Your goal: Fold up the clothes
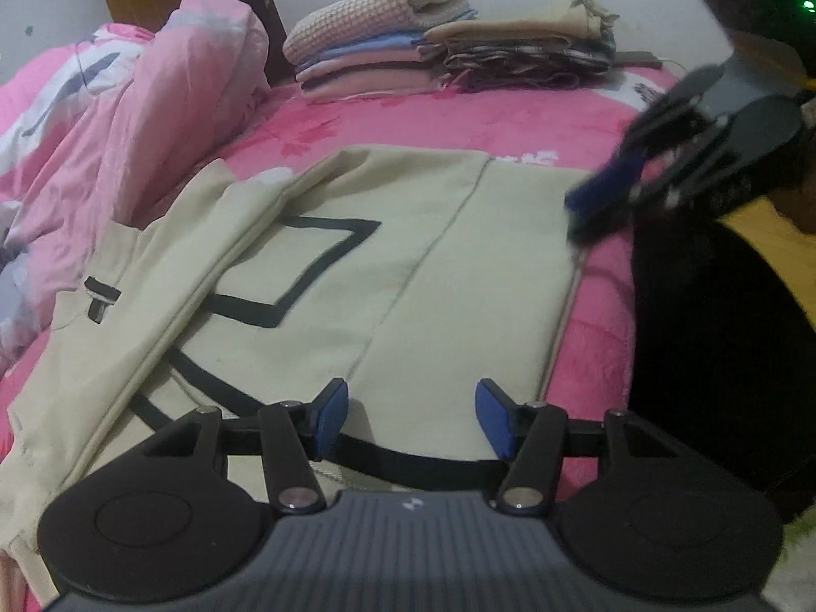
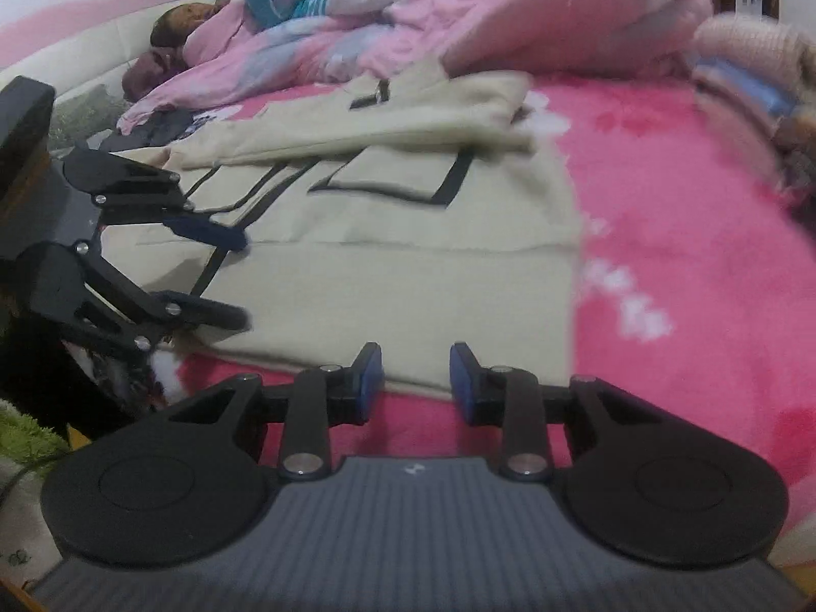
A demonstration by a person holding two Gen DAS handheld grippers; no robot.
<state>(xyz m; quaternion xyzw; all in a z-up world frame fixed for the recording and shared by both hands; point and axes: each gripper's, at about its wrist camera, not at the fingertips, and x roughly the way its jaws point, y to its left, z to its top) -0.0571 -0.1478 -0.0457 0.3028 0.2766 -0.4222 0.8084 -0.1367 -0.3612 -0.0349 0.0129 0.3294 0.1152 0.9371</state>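
The cream garment [image 1: 316,275] lies partly folded on the pink blanket [image 1: 535,117]. My left claw [image 1: 412,421] and right claw [image 2: 415,382] hover released at its near hem, gripping nothing. A one-layer pinch could drag the fold undone. I see no readable labels.

No legible text, label, brand name or number appears in either wrist view; the small marks are blurred.
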